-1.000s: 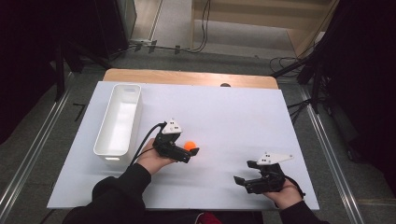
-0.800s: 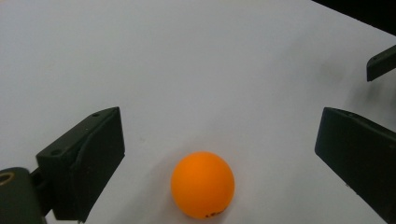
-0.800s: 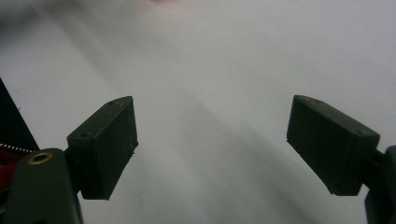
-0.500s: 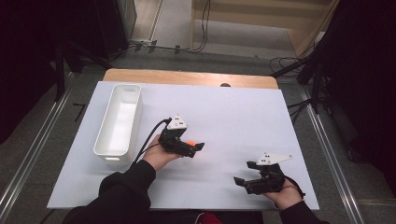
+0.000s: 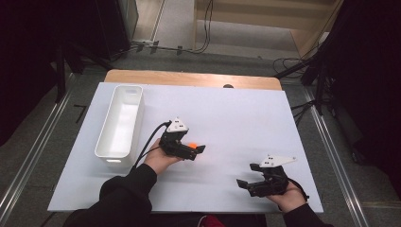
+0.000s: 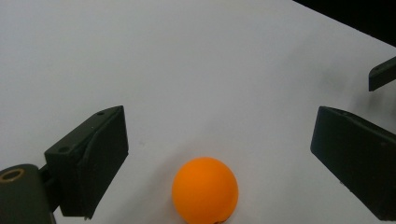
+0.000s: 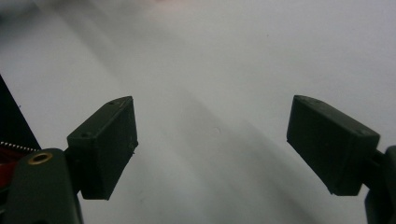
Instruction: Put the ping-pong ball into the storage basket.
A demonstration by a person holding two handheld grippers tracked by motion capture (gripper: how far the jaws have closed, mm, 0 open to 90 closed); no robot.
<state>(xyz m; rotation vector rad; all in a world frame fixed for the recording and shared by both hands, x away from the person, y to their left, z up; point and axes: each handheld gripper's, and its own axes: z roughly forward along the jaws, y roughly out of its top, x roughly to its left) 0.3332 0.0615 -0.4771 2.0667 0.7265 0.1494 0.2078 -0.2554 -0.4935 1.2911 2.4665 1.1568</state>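
Fingers (image 6: 93, 158) wide, clear of orange ball (image 6: 205, 190) | board (image 6: 196, 60) bare ahead

White table (image 5: 236, 109), white bin (image 5: 119, 125) at left, orange ball (image 5: 192, 145) mid-table

The person wears a dark, long black sleeve (image 5: 124, 191) on the left forearm. Each hand carries a black two-jaw gripper, left gripper (image 5: 196, 150) and right gripper (image 5: 247, 177), with blocky matte-black jaws, a brass-ringed screw hole, a pale grey three-cornered plate (image 5: 177, 125) on top and a trailing black cable (image 5: 150, 139).
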